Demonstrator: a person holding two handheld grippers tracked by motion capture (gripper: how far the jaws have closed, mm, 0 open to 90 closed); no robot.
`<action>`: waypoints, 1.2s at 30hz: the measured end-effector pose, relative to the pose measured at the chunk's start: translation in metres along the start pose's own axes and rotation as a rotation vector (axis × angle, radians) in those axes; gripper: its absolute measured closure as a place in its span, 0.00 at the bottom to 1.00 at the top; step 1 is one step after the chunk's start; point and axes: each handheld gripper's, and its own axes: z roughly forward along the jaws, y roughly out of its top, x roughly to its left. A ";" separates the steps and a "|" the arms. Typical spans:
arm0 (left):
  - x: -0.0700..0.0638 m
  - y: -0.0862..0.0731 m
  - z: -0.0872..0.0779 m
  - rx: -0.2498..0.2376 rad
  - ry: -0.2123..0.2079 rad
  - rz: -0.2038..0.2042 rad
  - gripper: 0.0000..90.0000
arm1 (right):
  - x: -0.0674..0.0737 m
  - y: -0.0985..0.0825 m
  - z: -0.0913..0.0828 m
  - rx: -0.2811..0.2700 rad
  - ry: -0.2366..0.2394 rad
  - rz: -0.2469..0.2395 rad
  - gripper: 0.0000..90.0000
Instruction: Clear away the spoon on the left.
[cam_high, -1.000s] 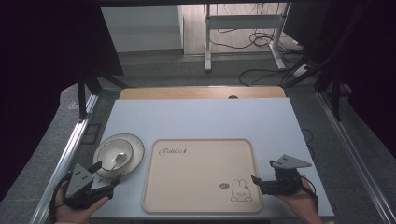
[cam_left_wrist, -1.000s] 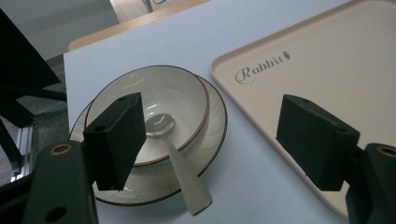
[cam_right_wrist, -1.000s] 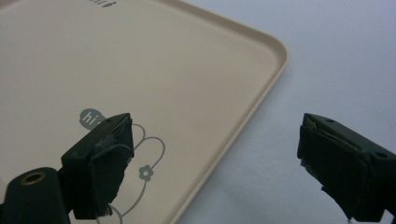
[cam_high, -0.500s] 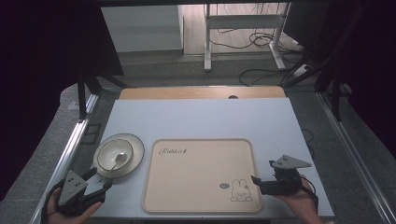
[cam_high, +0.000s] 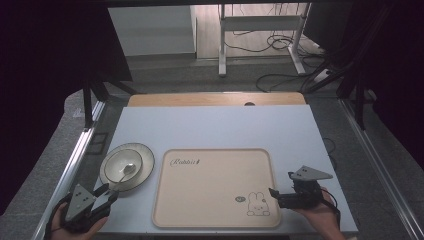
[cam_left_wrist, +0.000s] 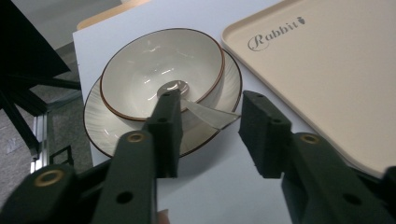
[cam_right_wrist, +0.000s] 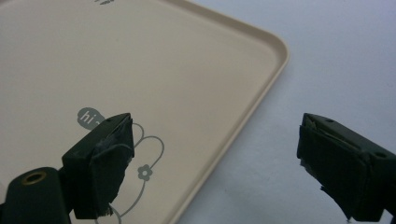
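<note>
A cream bowl (cam_high: 122, 164) with a brown rim stands on a ribbed plate (cam_high: 145, 169) at the table's left. A clear spoon (cam_left_wrist: 205, 113) rests in the bowl (cam_left_wrist: 140, 70), its handle sticking out over the plate (cam_left_wrist: 102, 128) toward me. My left gripper (cam_high: 107, 192) sits just in front of the plate. Its jaws (cam_left_wrist: 211, 95) have just been closing. They stand either side of the spoon handle without pressing on it. At the tray's near right corner my right gripper (cam_high: 281, 184) is wide open (cam_right_wrist: 217, 123), straddling the tray's right rim.
A beige tray (cam_high: 215, 200) marked "Rabbit", with a rabbit drawing (cam_high: 257, 205) near its right corner, lies in the middle of the pale table (cam_high: 215, 125). A wooden strip (cam_high: 215, 99) borders the far edge. Metal rails run along both table sides.
My left gripper has slid slightly back toward the table's near edge. The right hand and gripper have stayed put.
</note>
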 end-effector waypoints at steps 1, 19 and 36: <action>0.000 0.000 0.001 0.003 0.001 0.001 0.71 | 0.000 0.000 0.000 -0.001 -0.001 0.000 0.13; 0.001 0.002 0.002 0.018 0.039 0.007 0.95 | 0.000 0.000 -0.001 -0.003 -0.003 0.003 0.13; 0.001 0.013 0.004 -0.013 0.065 0.004 0.99 | 0.002 0.000 0.000 0.007 -0.008 -0.009 0.14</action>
